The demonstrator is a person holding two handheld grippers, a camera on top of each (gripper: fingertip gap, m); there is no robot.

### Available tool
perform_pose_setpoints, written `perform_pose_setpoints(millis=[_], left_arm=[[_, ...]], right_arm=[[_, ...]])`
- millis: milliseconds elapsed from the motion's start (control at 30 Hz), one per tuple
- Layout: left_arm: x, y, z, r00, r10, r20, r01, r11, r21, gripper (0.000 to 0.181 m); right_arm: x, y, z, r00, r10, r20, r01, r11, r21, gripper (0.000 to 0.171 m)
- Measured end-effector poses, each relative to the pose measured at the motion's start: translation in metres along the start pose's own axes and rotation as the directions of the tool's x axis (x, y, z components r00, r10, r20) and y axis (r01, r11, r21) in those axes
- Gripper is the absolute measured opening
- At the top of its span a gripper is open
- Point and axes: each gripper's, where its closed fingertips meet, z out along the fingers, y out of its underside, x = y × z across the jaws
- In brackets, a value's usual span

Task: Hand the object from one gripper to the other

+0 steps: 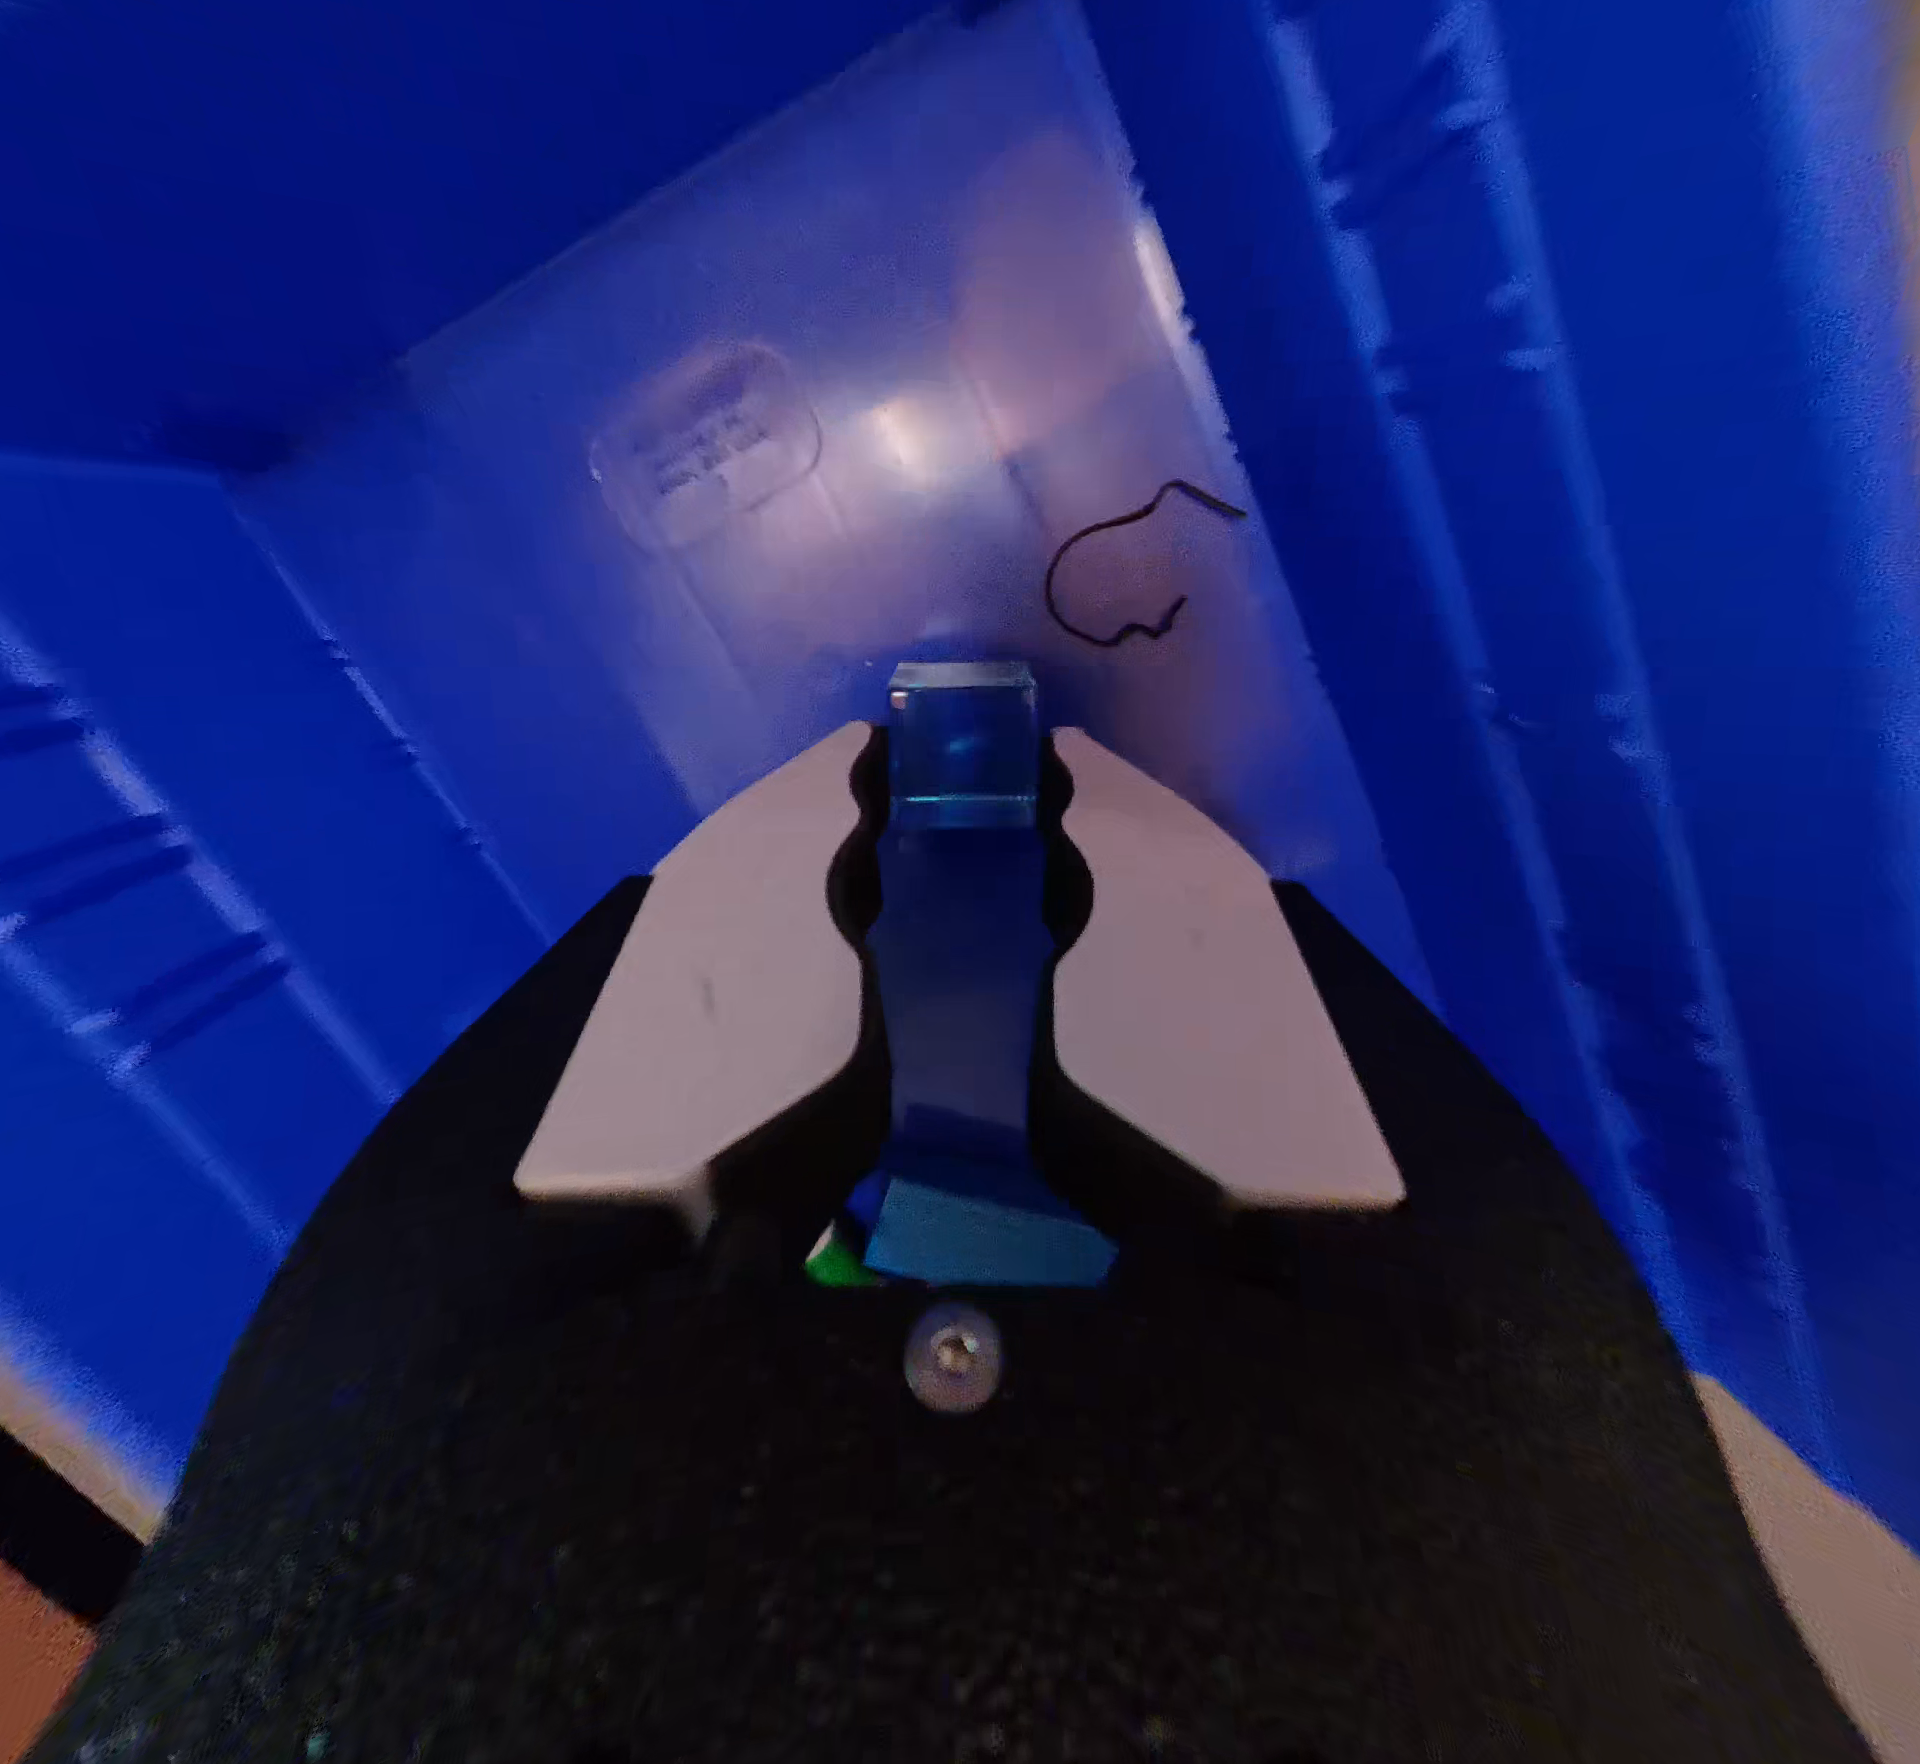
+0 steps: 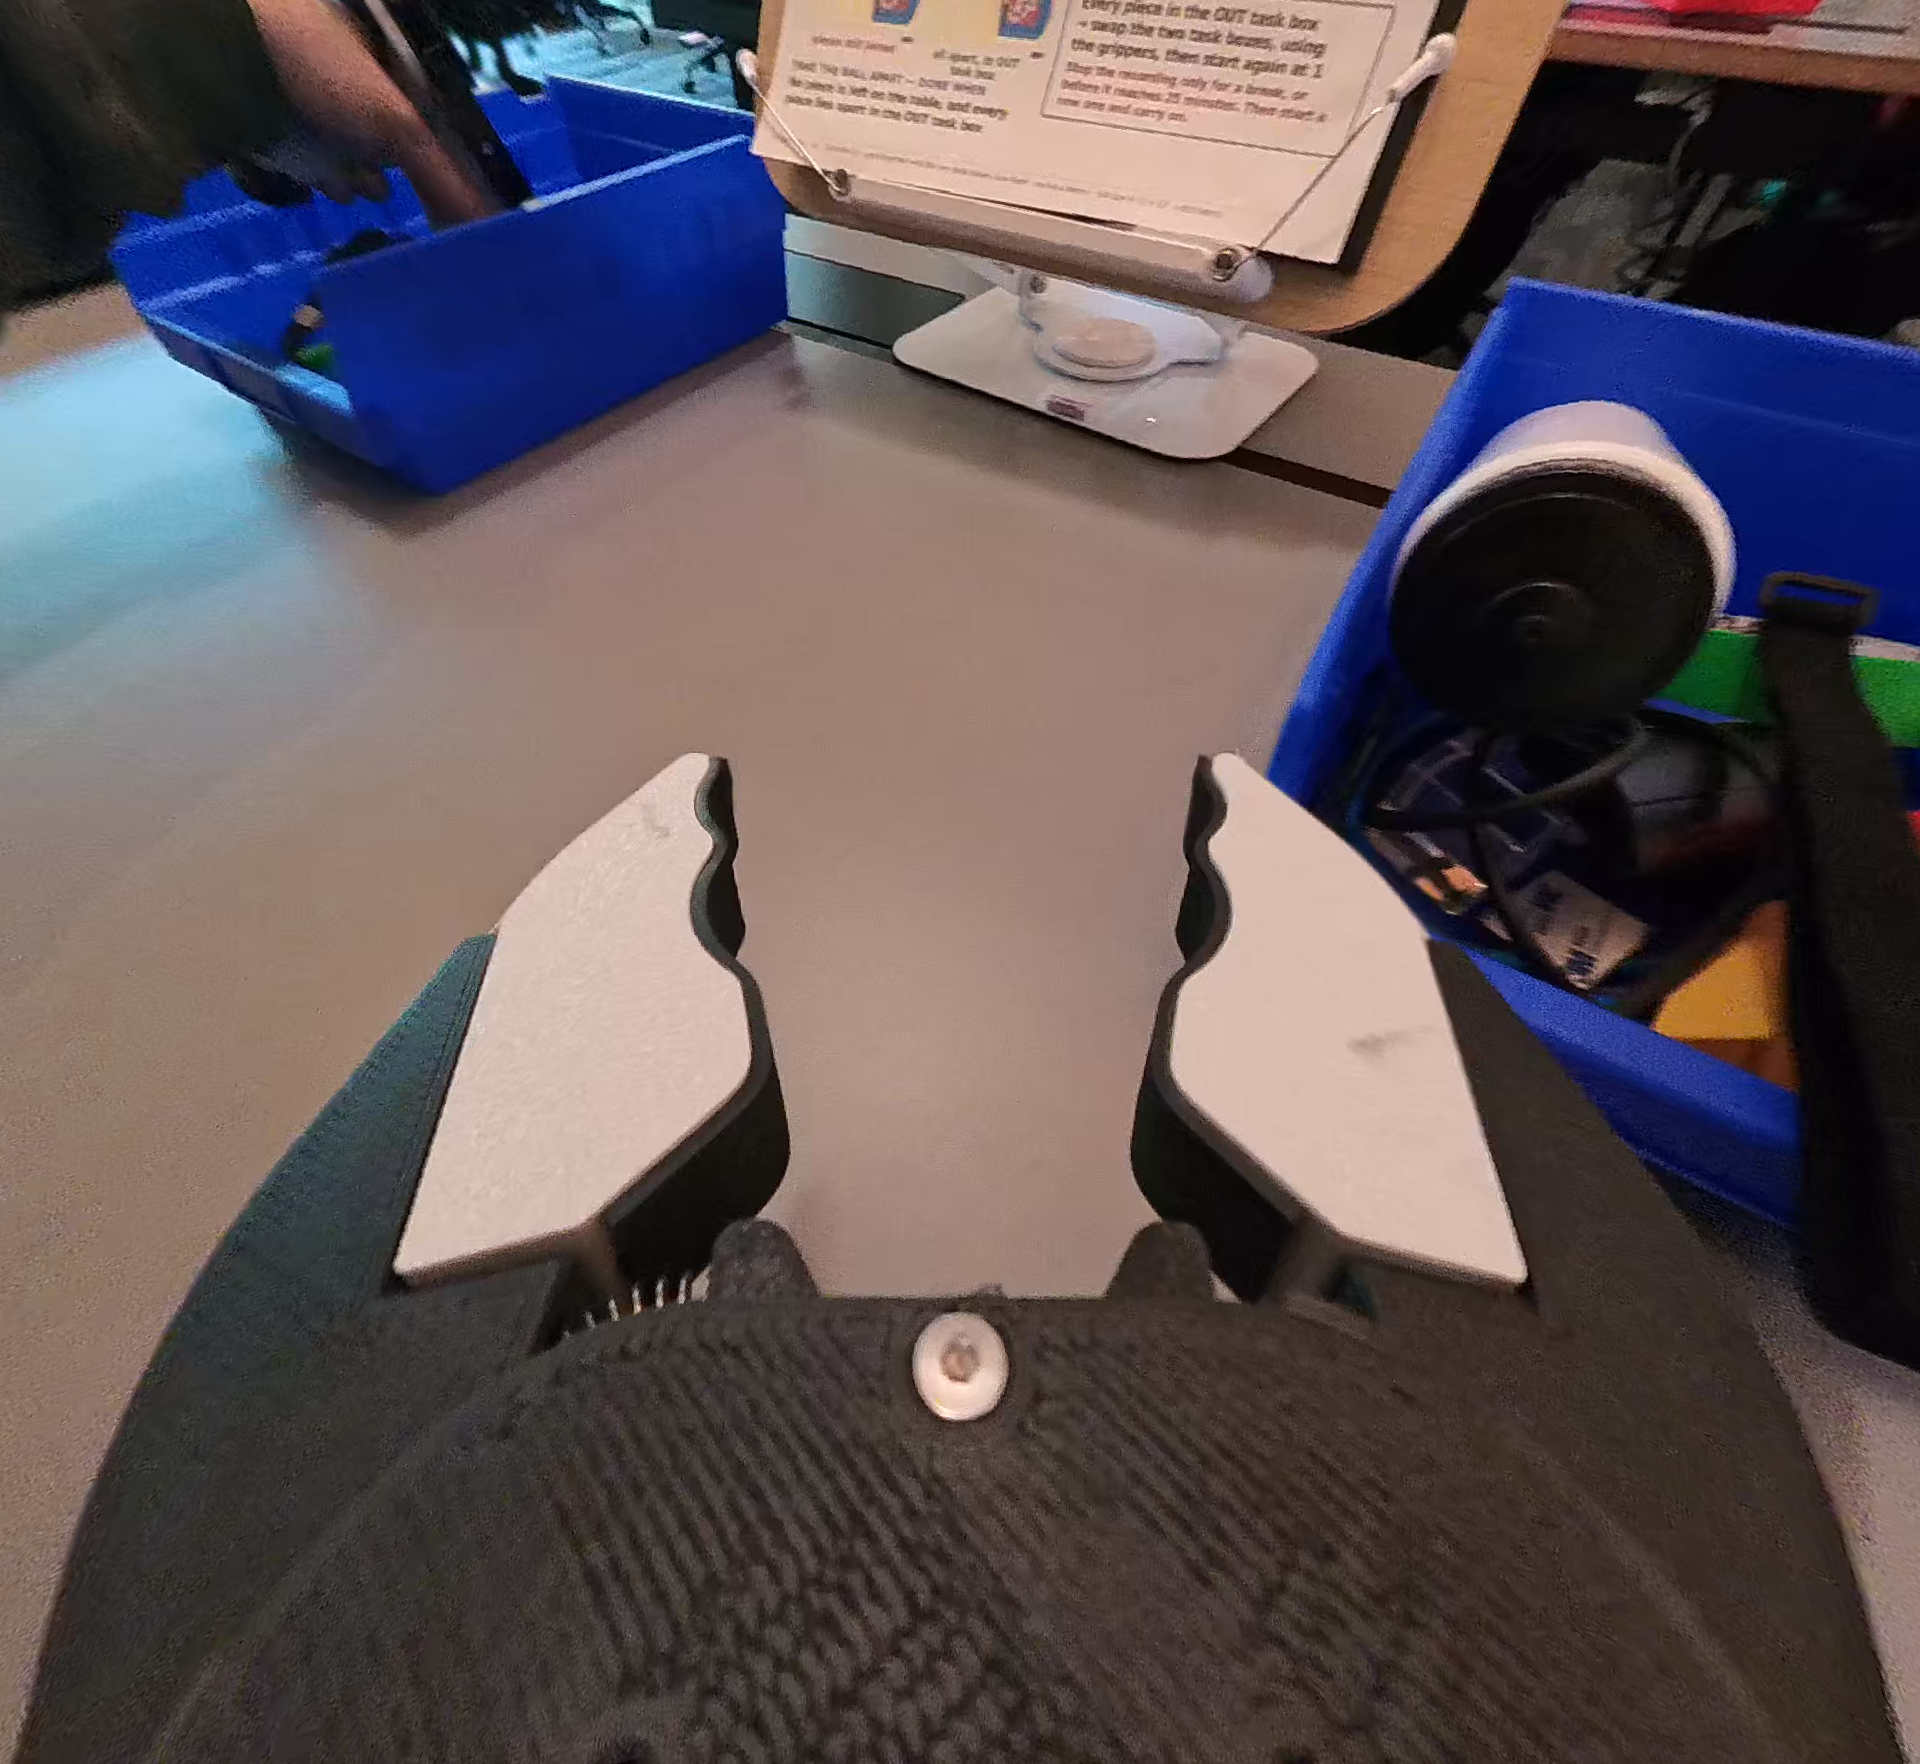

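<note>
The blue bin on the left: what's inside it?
The left claw pinching a small clear cube, plus a thin black wire on the bin's floor. The claw's body hides the nearer floor.

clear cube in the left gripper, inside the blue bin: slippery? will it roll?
The clear cube looks glossy and hard, so probably slippery; the left gripper pinches it only at the tips. Flat faces suggest it won't roll if dropped in the blue bin. Likely stiff.

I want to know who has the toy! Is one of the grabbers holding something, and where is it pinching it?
The left gripper pinches a small clear cube by its two opposite sides, at the fingertips, inside a blue bin. The right gripper is open and holds nothing.
</note>
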Motion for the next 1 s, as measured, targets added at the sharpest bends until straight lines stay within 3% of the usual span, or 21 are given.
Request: perform_pose_setpoints(millis=[33,133,200,267,367,433,500,600,733,867,1000], left_arm=[[0.000,-0.004,-0.013,1.000,0.012,0.002,-0.012,0.998,0.063,0.027],[0.025,-0.027,-0.078,0.993,0.086,-0.076,-0.049,0.916,0.399,0.027],[0.071,-0.038,-0.138,0.956,0.242,-0.168,-0.062,0.722,0.689,0.026],[0.131,-0.027,-0.185,0.867,0.434,-0.243,-0.013,0.508,0.861,0.027],[0.220,0.010,-0.213,0.698,0.684,-0.211,0.065,0.233,0.970,0.026],[0.265,0.033,-0.205,0.618,0.775,-0.132,0.068,0.114,0.991,0.026],[0.292,0.045,-0.184,0.595,0.803,-0.043,0.026,0.035,0.999,0.026],[0.311,0.055,-0.159,0.575,0.818,0.015,0.010,-0.025,1.000,0.027],[0.321,0.059,-0.133,0.567,0.823,0.010,-0.040,0.016,0.999,0.026],[0.334,0.062,-0.114,0.550,0.835,0.026,-0.104,0.038,0.994,0.026],[0.336,0.061,-0.112,0.559,0.828,0.043,-0.119,0.029,0.992,0.026]], right_arm=[[-0.005,-0.002,0.001,0.999,0.028,0.027,-0.029,0.999,0.015,0.083],[-0.030,-0.013,0.007,0.977,0.132,0.165,-0.146,0.986,0.077,0.083],[-0.053,-0.016,0.016,0.934,0.212,0.289,-0.242,0.968,0.073,0.087],[-0.082,-0.018,0.028,0.853,0.298,0.430,-0.340,0.940,0.024,0.094],[-0.125,-0.029,0.049,0.639,0.437,0.633,-0.492,0.865,-0.101,0.098],[-0.147,-0.034,0.062,0.431,0.539,0.724,-0.560,0.789,-0.253,0.092],[-0.159,-0.039,0.072,0.239,0.607,0.758,-0.587,0.712,-0.385,0.084],[-0.160,-0.034,0.091,0.148,0.663,0.734,-0.595,0.652,-0.469,0.075],[-0.152,-0.035,0.101,0.048,0.676,0.735,-0.615,0.600,-0.512,0.063],[-0.153,-0.037,0.100,0.038,0.666,0.745,-0.610,0.606,-0.510,0.056],[-0.160,-0.032,0.097,0.058,0.646,0.761,-0.589,0.638,-0.497,0.032]])
